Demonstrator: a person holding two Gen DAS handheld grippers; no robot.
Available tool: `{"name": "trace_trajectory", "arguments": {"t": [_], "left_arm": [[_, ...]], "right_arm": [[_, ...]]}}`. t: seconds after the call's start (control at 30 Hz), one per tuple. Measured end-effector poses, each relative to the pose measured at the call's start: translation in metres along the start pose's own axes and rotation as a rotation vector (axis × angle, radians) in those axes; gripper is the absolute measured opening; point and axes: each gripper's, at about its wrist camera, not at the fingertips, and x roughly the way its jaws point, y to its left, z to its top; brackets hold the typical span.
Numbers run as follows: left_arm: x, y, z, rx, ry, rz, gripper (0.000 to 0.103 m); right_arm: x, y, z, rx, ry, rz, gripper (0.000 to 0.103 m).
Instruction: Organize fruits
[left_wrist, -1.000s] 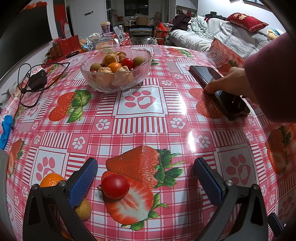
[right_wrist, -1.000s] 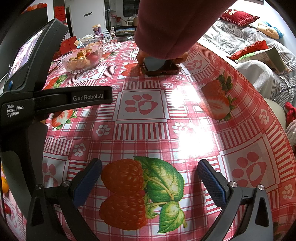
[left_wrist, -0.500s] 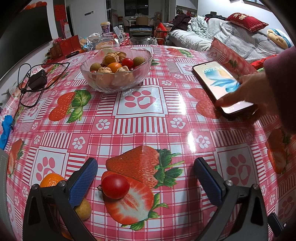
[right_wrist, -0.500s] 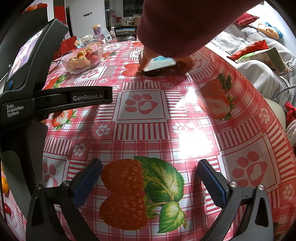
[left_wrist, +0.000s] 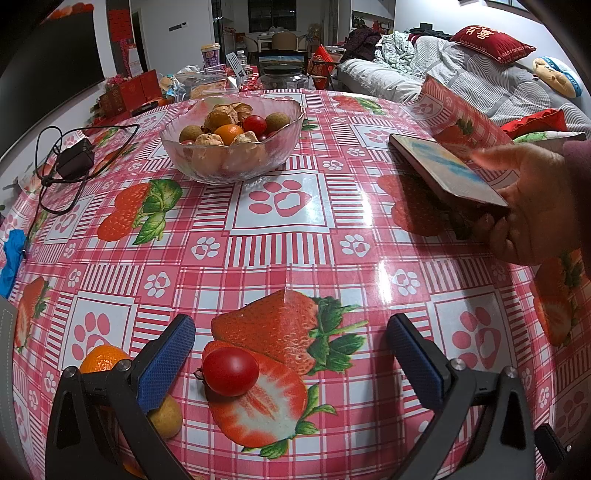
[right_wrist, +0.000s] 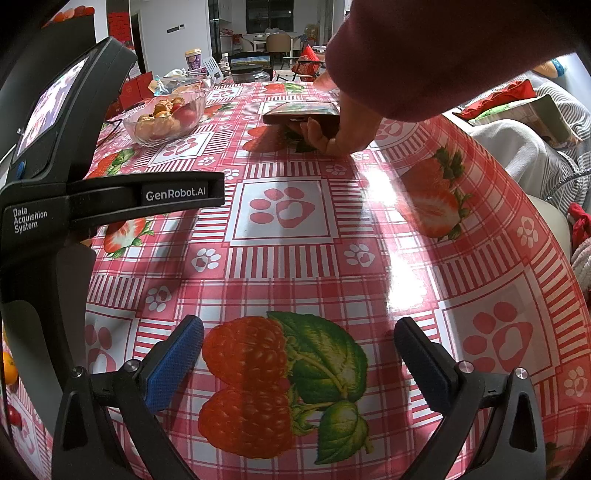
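Note:
A glass bowl (left_wrist: 280, 155) (right_wrist: 192, 118) holding several small fruits stands far back on the table. In the left wrist view a cherry tomato (left_wrist: 230, 370) lies on the cloth between the fingers of my open left gripper (left_wrist: 291, 360), close to the left finger. A small orange (left_wrist: 101, 357) and a tan round fruit (left_wrist: 168, 417) sit behind that left finger. My right gripper (right_wrist: 299, 363) is open over bare cloth with nothing between its fingers. The left gripper's body (right_wrist: 55, 192) fills the left side of the right wrist view.
A person's hand (left_wrist: 532, 206) (right_wrist: 343, 129) lifts a phone (left_wrist: 443, 168) (right_wrist: 301, 112) off the table at the right. A black charger with cable (left_wrist: 74, 162) lies at the left. Boxes, a cup and jars crowd the far edge. A sofa stands beyond the table on the right.
The hand has picked the phone up from the cloth and tilted it; its screen lit up. Both grippers and the fruits have stayed in place.

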Motion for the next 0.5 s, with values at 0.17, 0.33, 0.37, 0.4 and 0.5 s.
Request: {"name": "trace_trajectory", "arguments": {"t": [0.17, 0.33, 0.37, 0.4, 0.5], "left_arm": [[0.0, 0.0001, 0.0, 0.0, 0.0, 0.0, 0.103], [-0.0002, -0.0012, -0.0009, 0.0, 0.0, 0.0, 0.103], [-0.0002, -0.001, -0.0008, 0.0, 0.0, 0.0, 0.103], [-0.0002, -0.0011, -0.0008, 0.0, 0.0, 0.0, 0.103], [-0.0002, -0.0011, -0.0008, 0.0, 0.0, 0.0, 0.103]], "right_arm": [[0.0001, 0.0003, 0.0, 0.0, 0.0, 0.0, 0.103], [0.0, 0.0, -0.0001, 0.0, 0.0, 0.0, 0.103], [0.0, 0.0, -0.0002, 0.0, 0.0, 0.0, 0.103], [0.0, -0.0002, -0.0002, 0.0, 0.0, 0.0, 0.103], [0.0, -0.0002, -0.0002, 0.0, 0.0, 0.0, 0.103]]}}
